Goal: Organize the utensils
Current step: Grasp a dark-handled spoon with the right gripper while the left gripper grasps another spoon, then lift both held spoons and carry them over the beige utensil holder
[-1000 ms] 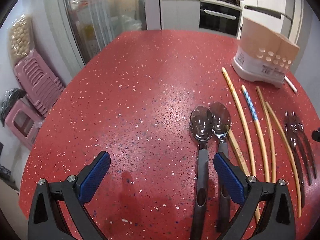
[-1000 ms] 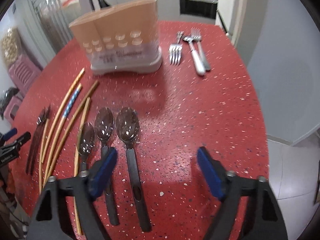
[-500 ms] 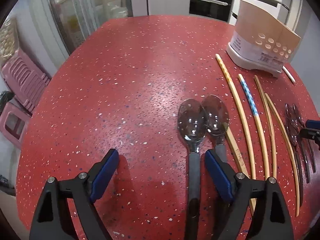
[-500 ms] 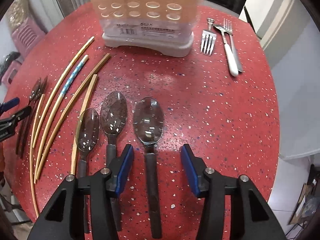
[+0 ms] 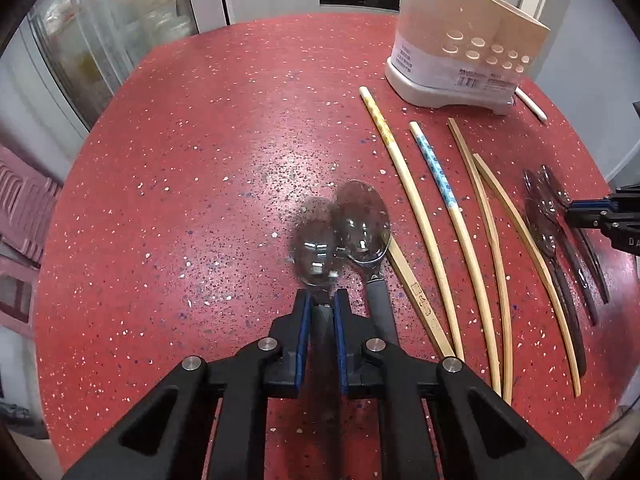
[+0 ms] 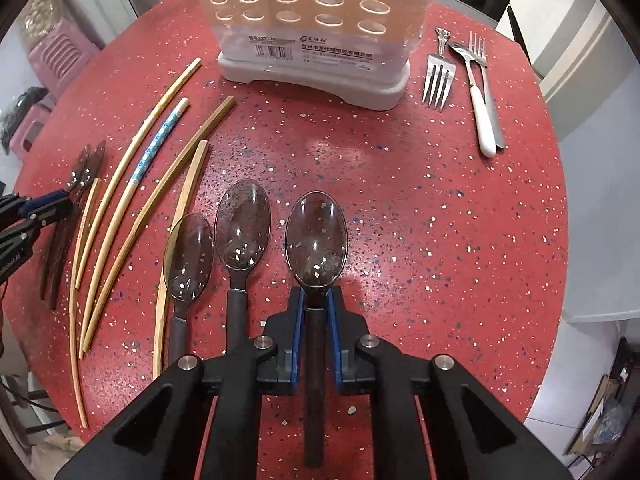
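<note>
Spoons: 3 clear, smoke-tinted oval bowls on dark matte handles, side by side on table.
Right gripper [image 6: 316, 310]: blue pads clamped on rightmost spoon [image 6: 315, 236] handle.
Left gripper [image 5: 320, 312]: clamped on spoon [image 5: 316, 250]; bowl blurred.
Chopsticks [image 6: 120, 196]: slim bamboo, 1 blue-patterned, left of spoons.
Holder [image 6: 316, 60]: perforated plastic, white base.
Forks [image 6: 438, 80]: steel, right of holder.
Table [image 6: 440, 220]: red speckled, round.

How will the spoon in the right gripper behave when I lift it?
The spoon probably lifts stiff and light: it looks like clear plastic on a dark handle. The right gripper clamps near the neck, so the long handle behind may pivot down. Its smooth handle might slip.
</note>
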`<state>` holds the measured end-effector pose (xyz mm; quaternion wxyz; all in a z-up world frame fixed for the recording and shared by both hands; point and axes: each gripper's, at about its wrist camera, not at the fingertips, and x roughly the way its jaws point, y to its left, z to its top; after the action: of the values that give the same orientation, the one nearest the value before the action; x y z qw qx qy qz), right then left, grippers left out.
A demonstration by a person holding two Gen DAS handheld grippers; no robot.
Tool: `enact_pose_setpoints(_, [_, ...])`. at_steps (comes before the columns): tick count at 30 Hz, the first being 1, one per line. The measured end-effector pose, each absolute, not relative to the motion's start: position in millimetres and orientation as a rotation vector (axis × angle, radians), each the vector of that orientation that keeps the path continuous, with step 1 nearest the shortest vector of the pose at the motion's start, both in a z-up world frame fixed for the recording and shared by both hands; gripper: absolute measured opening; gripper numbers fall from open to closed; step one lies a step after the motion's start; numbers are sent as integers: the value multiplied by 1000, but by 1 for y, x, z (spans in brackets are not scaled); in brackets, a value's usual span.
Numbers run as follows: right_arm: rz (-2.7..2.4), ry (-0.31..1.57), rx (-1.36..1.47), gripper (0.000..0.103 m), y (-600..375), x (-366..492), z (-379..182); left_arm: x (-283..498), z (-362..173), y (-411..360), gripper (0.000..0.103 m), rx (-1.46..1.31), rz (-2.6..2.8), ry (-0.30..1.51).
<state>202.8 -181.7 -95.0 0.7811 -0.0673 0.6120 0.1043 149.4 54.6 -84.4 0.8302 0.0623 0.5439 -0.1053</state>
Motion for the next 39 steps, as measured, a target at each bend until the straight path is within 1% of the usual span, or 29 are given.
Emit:
enact_pose_setpoints(3, [242, 1302, -88, 13, -189, 191, -94, 148, -83, 55, 36, 94, -201, 1130])
enact_pose_setpoints(8, [268, 1250, -10, 13, -206, 182, -76, 127, -78, 71, 36, 13, -163, 1067])
enact_pose_setpoints(14, [307, 1158, 75, 13, -225, 169, -46, 120, -38, 73, 36, -54, -157, 943])
enact_pose_setpoints(20, [338, 1044, 136, 13, -222, 158, -12, 127, 10, 61, 36, -96, -199, 828])
enact_pose_setpoints(24, [352, 981, 154, 13, -221, 162, 19, 141, 38, 48, 36, -127, -227, 761])
enact_pose_setpoints(29, [343, 911, 173, 13, -220, 189, 46, 177, 70, 24, 36, -158, -251, 688])
enact_pose_setpoints(34, [327, 832, 204, 13, -225, 221, 70, 217, 94, 9, 36, -206, -253, 623])
enact_pose_setpoints(39, [306, 732, 233, 13, -230, 256, 90, 258, 104, -4, 36, -245, -232, 572])
